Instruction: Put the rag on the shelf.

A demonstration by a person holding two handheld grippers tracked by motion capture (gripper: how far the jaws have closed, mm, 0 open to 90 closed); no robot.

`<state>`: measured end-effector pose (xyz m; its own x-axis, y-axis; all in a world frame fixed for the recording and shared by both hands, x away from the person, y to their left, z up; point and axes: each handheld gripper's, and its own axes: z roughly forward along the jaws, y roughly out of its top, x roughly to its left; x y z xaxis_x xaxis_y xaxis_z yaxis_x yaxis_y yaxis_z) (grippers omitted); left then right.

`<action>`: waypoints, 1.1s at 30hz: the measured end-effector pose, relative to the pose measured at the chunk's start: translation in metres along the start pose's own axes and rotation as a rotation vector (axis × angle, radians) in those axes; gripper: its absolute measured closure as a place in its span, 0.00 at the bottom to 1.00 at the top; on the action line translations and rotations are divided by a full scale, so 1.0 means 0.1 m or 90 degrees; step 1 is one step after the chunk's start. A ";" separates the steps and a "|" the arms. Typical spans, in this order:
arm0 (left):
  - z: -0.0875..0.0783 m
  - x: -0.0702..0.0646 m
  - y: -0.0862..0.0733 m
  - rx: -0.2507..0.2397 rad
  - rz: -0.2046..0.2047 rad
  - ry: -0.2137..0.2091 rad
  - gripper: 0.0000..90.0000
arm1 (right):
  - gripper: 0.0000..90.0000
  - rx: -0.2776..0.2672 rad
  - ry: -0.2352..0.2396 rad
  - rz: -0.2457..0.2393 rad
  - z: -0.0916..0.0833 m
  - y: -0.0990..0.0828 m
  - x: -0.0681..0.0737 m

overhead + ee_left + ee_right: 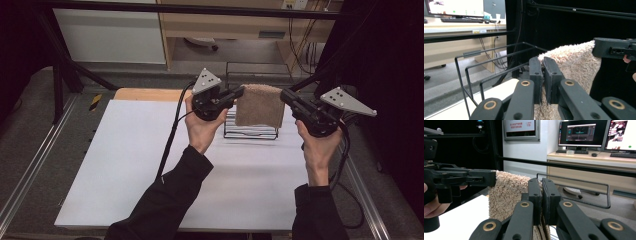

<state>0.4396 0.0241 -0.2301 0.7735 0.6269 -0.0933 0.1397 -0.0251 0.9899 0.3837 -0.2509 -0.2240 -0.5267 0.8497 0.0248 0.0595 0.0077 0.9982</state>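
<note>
My left gripper (239,93) is clamped on the top left corner of the brown towel (260,106), its two black jaws pressed nearly together with the pile squeezed between them; in the left gripper view the left gripper (543,72) pinches the edge of the towel (574,65), and the fabric runs away from the jaws to the far corner. My right gripper (286,96) bites the top right corner the same way, jaws almost closed on the cloth. In the right gripper view the right gripper (541,192) grips the near edge of the towel (506,195) while my other gripper holds the far corner.

Between the two grips the towel hangs stretched flat, its top edge level and its lower edge loose, held up in the air above the table. Straight below and behind it stands the black wire rack (250,131), set at the far middle of the white table (150,165); the towel's lower edge hangs in front of the rack's upper wires. My left hand (202,127) and right hand (317,145) hold the grippers from underneath, dark sleeves coming in from the near edge.
</note>
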 end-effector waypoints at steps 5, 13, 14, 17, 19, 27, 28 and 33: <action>0.04 0.02 0.07 -0.012 0.002 0.000 0.95 | 0.96 -0.011 -0.006 -0.004 0.03 0.06 -0.04; 0.08 0.06 0.21 -0.029 0.004 0.001 0.95 | 0.96 -0.029 -0.011 -0.009 0.10 0.20 -0.09; 0.09 0.06 0.23 -0.029 0.004 0.002 0.95 | 0.96 -0.029 -0.011 -0.009 0.10 0.20 -0.09; 0.10 0.07 0.29 -0.035 0.008 0.004 0.95 | 0.96 -0.034 -0.015 -0.015 0.12 0.26 -0.10; 0.10 0.08 0.34 -0.039 0.012 0.006 0.95 | 0.96 -0.037 -0.016 -0.017 0.14 0.30 -0.10; 0.14 0.14 0.43 -0.052 0.013 0.016 0.95 | 0.96 -0.047 -0.022 -0.023 0.23 0.42 -0.13; 0.14 0.14 0.44 -0.052 0.013 0.016 0.95 | 0.96 -0.048 -0.023 -0.025 0.24 0.43 -0.13; 0.17 0.16 0.49 -0.054 0.021 0.021 0.95 | 0.96 -0.051 -0.024 -0.026 0.28 0.47 -0.15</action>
<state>0.4692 0.0202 -0.1852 0.7561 0.6519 -0.0583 0.0605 0.0192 0.9980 0.4181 -0.2490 -0.1785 -0.4945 0.8690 -0.0162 -0.0305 0.0013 0.9995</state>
